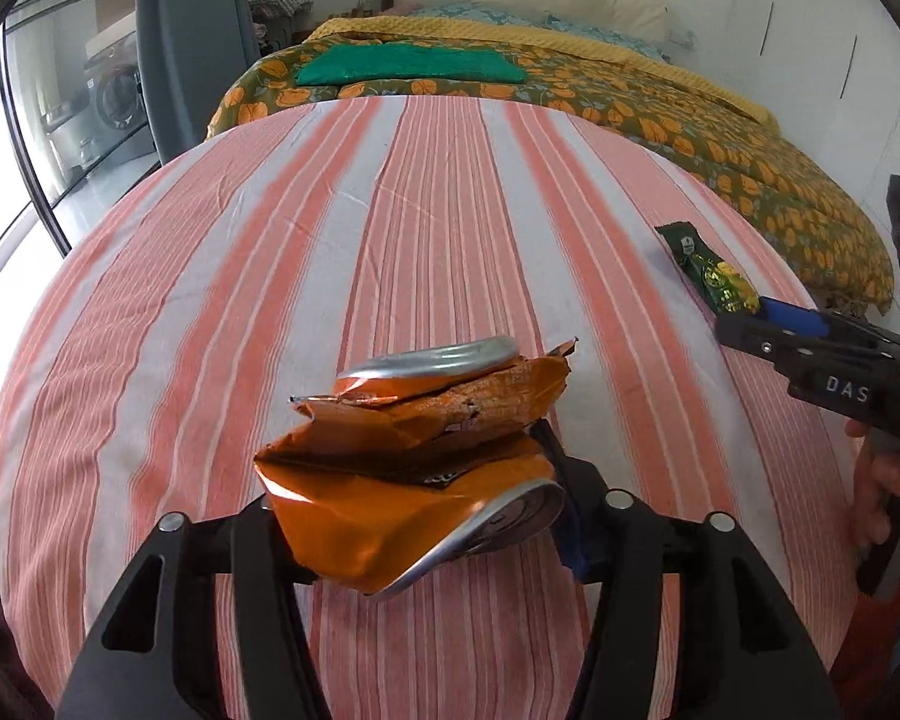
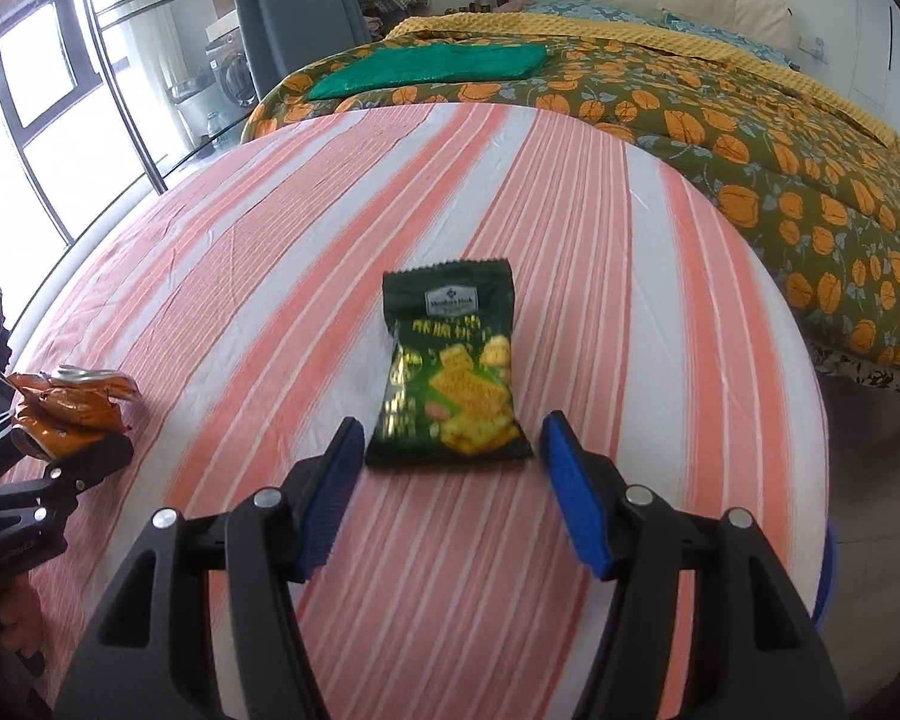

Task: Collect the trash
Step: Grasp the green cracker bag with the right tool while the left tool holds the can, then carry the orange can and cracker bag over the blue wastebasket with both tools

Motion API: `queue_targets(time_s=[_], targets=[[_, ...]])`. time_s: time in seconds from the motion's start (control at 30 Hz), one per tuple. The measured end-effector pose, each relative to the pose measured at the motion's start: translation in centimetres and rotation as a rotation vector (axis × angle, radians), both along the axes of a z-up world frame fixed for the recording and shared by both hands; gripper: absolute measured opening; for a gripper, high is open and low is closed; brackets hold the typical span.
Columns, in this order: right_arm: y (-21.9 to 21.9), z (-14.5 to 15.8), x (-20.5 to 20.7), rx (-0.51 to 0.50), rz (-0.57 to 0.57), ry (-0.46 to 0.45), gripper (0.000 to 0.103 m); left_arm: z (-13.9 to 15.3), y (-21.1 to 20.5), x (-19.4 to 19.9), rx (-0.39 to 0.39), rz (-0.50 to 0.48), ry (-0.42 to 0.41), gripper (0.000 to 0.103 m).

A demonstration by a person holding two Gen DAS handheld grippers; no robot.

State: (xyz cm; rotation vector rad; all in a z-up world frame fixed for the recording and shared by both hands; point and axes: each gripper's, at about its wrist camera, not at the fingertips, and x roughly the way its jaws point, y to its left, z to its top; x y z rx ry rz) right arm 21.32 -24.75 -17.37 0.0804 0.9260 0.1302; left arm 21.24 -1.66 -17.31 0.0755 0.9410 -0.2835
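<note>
A crushed orange drink can (image 1: 402, 468) sits between the fingers of my left gripper (image 1: 411, 474), which is shut on it just above the striped tablecloth. From the right wrist view the can (image 2: 69, 411) and the left gripper (image 2: 72, 456) show at the far left edge. A dark green snack packet (image 2: 450, 372) lies flat on the cloth. My right gripper (image 2: 453, 426) stands open, its blue pads (image 2: 570, 480) on either side of the packet's near end without touching it. The left wrist view shows that packet (image 1: 714, 279) at the right gripper (image 1: 744, 315).
The round table wears a pink-and-white striped cloth (image 1: 450, 210). Behind it stands a bed with an orange-flowered cover (image 2: 750, 138) and a folded green cloth (image 2: 432, 72). Windows and a curtain are at the left. A hand (image 1: 894, 480) grips the right tool.
</note>
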Motion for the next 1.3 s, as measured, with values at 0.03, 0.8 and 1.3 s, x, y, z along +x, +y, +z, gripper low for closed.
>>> queue_targets(time_s=[0.03, 0.8, 1.3], targets=[[-0.1, 0.0, -0.7, -0.006, 0.002, -0.001, 0.061, 0.0, 0.2, -0.3, -0.008, 0.004, 0.008, 0.081], [1.1, 1.0, 2.5, -0.058, 0.027, 0.095, 0.044, 0.4, -1.9, 0.6, 0.052, 0.027, -0.034, 0.081], [-6.3, 5.7, -6.1, 0.089, 0.004, -0.003, 0.044, 5.9, -9.3, -4.4, 0.022, -0.097, -0.16, 0.081]])
